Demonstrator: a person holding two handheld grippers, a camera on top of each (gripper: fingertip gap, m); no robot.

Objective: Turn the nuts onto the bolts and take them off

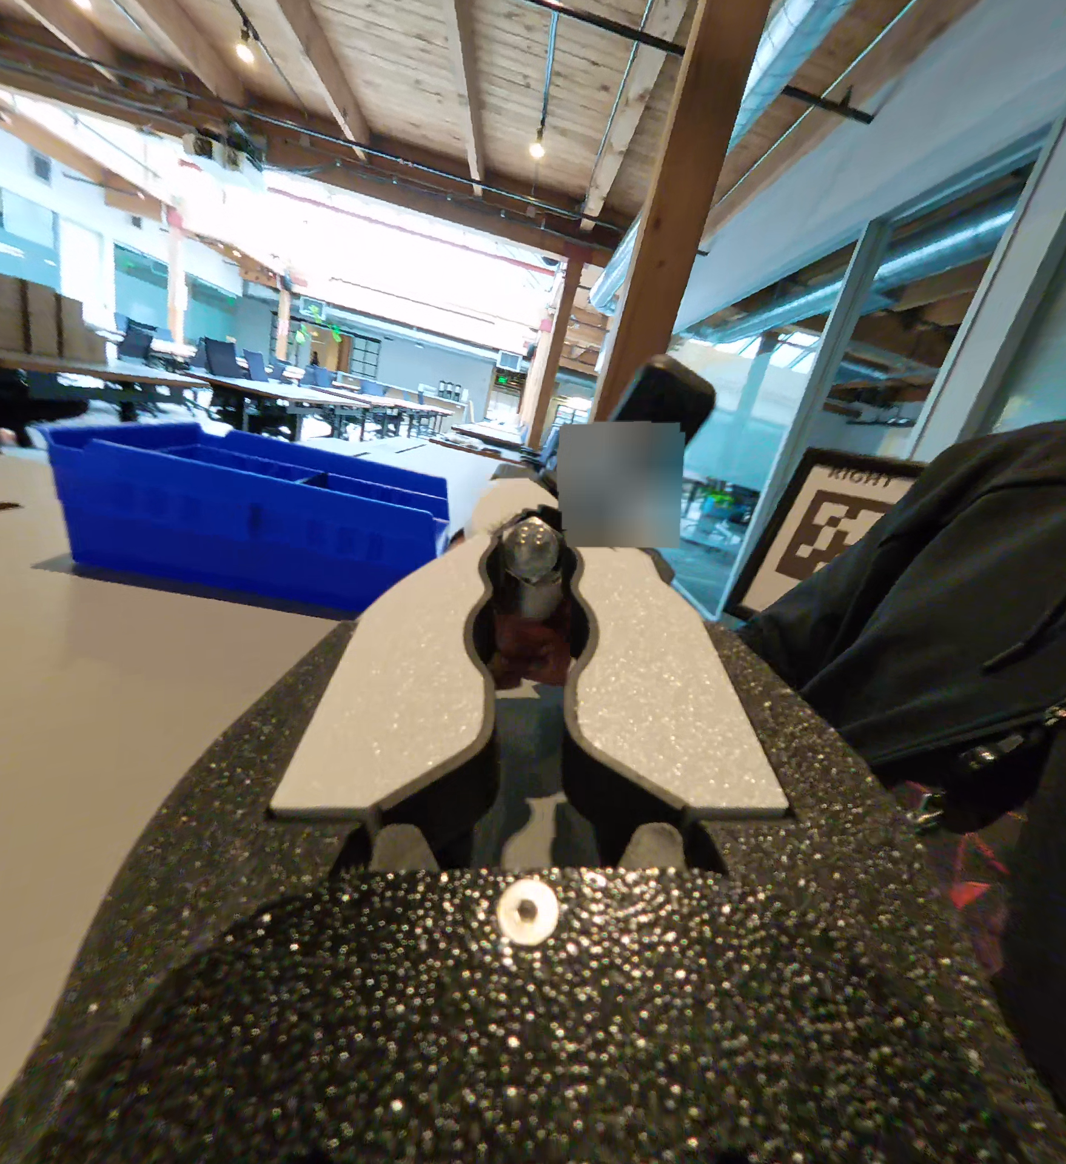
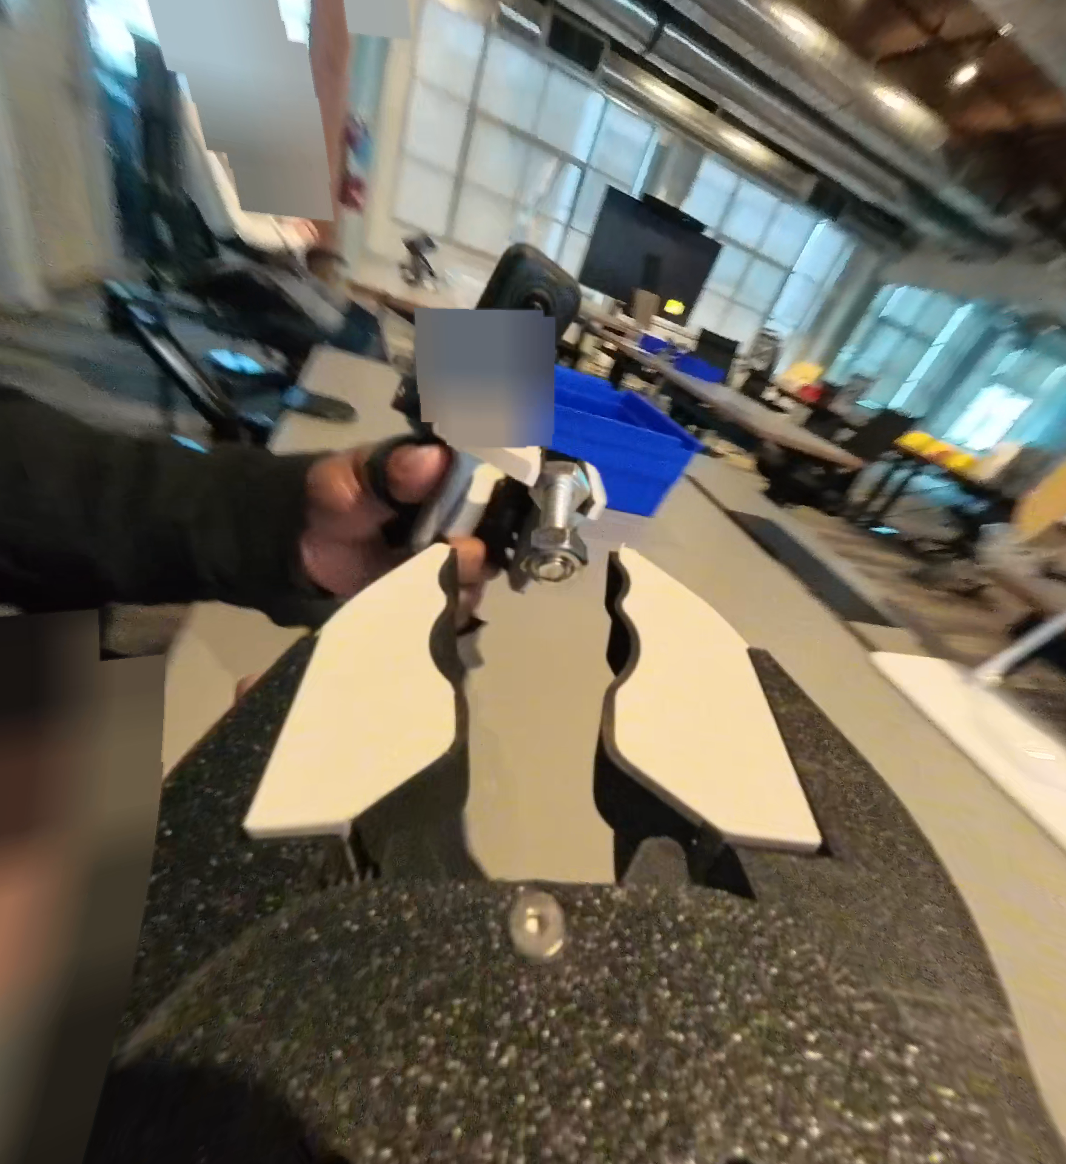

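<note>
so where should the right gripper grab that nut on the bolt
Grip the nut across two opposite flats, coming in along the bolt axis from its free end, which points at the open right gripper. The left gripper clamps the other end, so the nut sits exposed near the tip.

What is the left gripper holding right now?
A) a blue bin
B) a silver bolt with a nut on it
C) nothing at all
B: the left gripper is shut on the bolt, with the nut near its end, seen from the right wrist view.
</note>
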